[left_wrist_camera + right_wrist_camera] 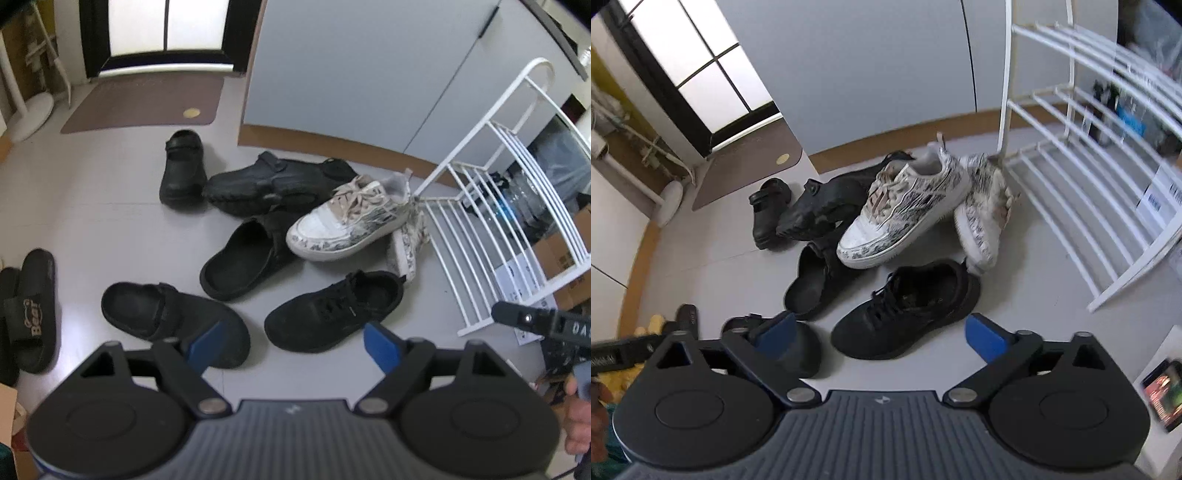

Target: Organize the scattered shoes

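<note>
1. The left gripper (291, 347) hangs above the floor with its blue fingers spread wide, holding nothing; a black strap shoe (173, 317) and a black lace-up sneaker (332, 310) lie below it.
2. The right gripper (882, 336) is just as wide apart and empty, over the same black sneaker (905, 310).
3. The shoes lie in a heap on the floor beside the white wire rack (491, 206), a patterned white sneaker (351, 218) resting on the dark ones.
4. Only the left view shows the "Bear" slide sandal (31, 310); only the right shows the second white sneaker (982, 218) clearly.
</note>
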`<state>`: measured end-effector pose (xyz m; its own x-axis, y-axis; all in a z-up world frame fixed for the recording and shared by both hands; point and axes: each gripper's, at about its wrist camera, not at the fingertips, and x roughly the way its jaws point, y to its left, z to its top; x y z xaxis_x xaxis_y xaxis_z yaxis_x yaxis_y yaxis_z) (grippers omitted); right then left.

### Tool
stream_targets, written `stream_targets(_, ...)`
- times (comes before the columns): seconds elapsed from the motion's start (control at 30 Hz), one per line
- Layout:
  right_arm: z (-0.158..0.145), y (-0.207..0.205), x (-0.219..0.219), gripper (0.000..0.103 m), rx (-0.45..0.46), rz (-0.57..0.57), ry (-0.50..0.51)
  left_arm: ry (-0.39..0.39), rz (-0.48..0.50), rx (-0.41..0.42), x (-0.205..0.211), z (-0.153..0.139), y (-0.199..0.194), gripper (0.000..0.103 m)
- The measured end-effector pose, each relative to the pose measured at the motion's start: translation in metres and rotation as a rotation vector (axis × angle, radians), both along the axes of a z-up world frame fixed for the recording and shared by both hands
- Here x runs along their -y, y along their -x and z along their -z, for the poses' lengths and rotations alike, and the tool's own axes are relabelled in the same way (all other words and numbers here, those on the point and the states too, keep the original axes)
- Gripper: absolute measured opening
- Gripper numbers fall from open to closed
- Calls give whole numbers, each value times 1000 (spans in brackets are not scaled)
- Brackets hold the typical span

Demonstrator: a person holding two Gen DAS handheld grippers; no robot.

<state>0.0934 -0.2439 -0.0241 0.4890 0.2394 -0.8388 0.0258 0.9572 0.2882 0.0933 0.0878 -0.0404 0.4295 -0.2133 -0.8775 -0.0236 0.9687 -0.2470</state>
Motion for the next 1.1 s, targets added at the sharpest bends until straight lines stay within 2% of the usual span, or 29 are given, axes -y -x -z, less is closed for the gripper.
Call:
stream_targets(0.2,10,-10,9,95,-37,45,-26,-4,21,-2,4,7,-7,85)
stream_targets(0.37,17,-20,17,95,-56,97,-43,-46,84,-26,26,27,-27,85)
stream_targets(0.57,21,-18,42,95,-68,107,-44,-13,110,-37,39,49,-53,85)
stream_targets(0.67,25,-16,53,95,-82,111,-34,3,150,-45,49,64,-62,81)
stream_targets(0.87,34,-11,76,95,-111,119,-15,9,195,-61,71,103,-84,80)
stream_targets(1.1,45,-6,103,95,-144,129,7,44,205,-56,96,143,-109,80)
